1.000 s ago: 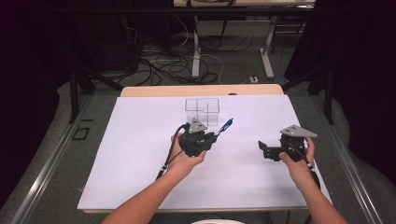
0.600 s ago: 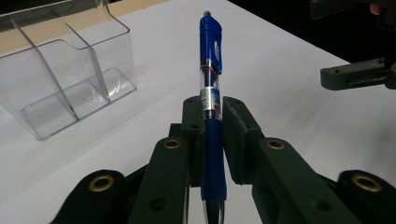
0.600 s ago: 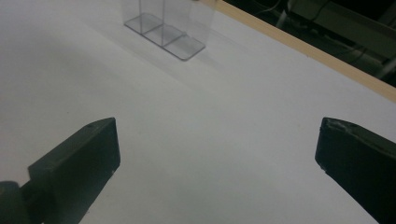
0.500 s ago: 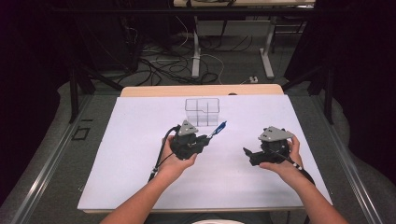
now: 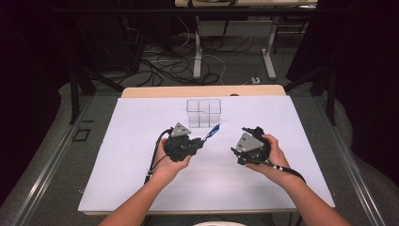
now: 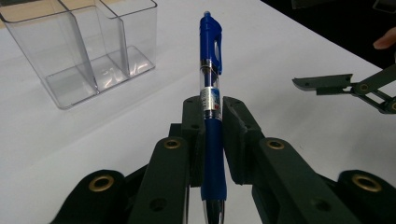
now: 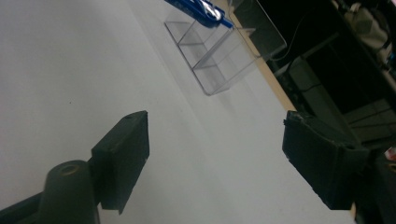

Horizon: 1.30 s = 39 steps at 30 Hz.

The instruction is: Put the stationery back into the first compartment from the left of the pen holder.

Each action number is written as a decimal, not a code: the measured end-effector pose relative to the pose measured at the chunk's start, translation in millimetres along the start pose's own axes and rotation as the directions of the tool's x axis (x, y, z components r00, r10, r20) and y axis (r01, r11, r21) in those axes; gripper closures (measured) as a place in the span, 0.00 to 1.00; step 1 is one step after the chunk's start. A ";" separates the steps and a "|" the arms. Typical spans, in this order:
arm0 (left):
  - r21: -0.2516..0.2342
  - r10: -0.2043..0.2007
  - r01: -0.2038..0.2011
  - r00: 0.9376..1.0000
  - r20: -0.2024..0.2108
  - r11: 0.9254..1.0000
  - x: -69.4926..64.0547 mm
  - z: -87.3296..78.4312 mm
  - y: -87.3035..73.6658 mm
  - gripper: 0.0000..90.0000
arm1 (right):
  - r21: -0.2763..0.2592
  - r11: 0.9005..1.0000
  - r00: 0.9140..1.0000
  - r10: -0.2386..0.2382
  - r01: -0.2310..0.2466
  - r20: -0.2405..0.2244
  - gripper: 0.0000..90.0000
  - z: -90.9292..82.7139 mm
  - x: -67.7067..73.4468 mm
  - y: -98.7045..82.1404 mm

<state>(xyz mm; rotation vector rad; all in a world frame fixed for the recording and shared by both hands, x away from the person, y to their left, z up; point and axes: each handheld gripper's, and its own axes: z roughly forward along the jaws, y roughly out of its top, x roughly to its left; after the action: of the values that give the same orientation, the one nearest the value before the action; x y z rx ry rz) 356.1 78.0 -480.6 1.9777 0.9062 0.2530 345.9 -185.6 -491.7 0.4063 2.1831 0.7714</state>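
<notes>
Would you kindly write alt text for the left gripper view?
The left gripper is shut on a blue pen pointing away over a white table. A clear divided organiser stands upper left; the right gripper's open jaw enters at right.

Pen tip is running off the bottom edge of the left gripper view; the barrel's middle is sitting hidden between the left gripper's jaws. Label print on the pen is too small to read. Organizer is getting cropped at the top left there. In the right gripper view the pen is getting cut by the top edge, blurred. Right gripper is showing jaw ends, right one clipped at the frame's edge. High view: right gripper's jaws too small to judge.
</notes>
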 end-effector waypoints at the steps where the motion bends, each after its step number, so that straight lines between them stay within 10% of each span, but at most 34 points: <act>1: 0.000 0.000 0.000 1.000 0.000 1.000 0.1 0.0 -0.1 0.89 | -0.002 1.000 1.000 -0.026 0.026 0.008 0.28 0.6 1.5 2.4; 6: 0.003 -0.007 0.007 1.000 0.005 1.000 -0.2 -0.9 -0.1 0.89 | 0.000 0.983 0.983 -0.185 0.185 0.018 0.36 4.5 6.0 13.2; 18: -0.004 -0.002 0.002 1.000 0.002 1.000 1.4 -2.8 0.4 0.89 | -0.015 0.893 0.892 -0.449 0.450 0.045 0.39 9.1 6.4 27.8; 24: 0.001 0.001 -0.001 1.000 0.002 1.000 1.0 -2.2 0.0 0.89 | -0.019 0.816 0.814 -0.575 0.578 0.075 0.38 9.9 9.6 30.9; 28: 0.004 -0.003 0.003 1.000 0.004 1.000 0.6 -1.6 -0.3 0.89 | -0.004 0.743 0.740 -0.666 0.669 0.094 0.39 11.8 13.4 30.7; 32: 0.013 0.001 -0.001 1.000 0.005 1.000 0.6 -1.1 -0.9 0.89 | 0.011 0.707 0.703 -0.705 0.707 0.092 0.43 13.0 16.4 29.5; 37: 0.028 0.011 -0.011 1.000 0.006 1.000 -1.0 0.7 -1.6 0.89 | 0.005 0.698 0.695 -0.713 0.716 0.091 0.48 13.3 18.3 27.9; 39: 0.020 0.016 -0.016 1.000 -0.002 1.000 -2.2 2.2 -2.0 0.89 | -0.003 0.681 0.678 -0.729 0.732 0.094 0.48 13.9 18.2 28.3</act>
<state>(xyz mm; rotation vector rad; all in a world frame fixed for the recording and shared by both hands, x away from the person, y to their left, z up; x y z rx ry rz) 354.7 75.7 -483.1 2.0047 0.8975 0.2559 345.6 -149.2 -491.0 -0.4582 1.9863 0.3228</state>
